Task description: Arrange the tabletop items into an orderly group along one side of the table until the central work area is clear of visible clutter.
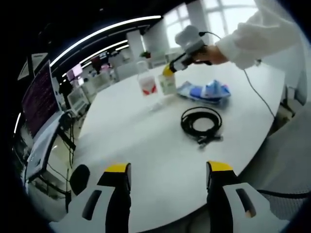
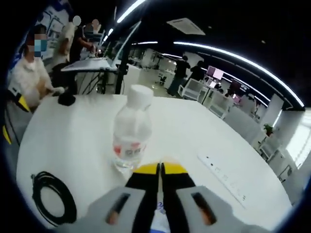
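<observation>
Water bottle stands just beyond the closed right gripper.

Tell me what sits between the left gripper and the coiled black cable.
Nothing: in the left gripper view, the stretch from the left gripper to the coiled black cable is bare white table.

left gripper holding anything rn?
No. The left gripper has its jaws spread apart over the bare white table, with nothing between them.
</observation>
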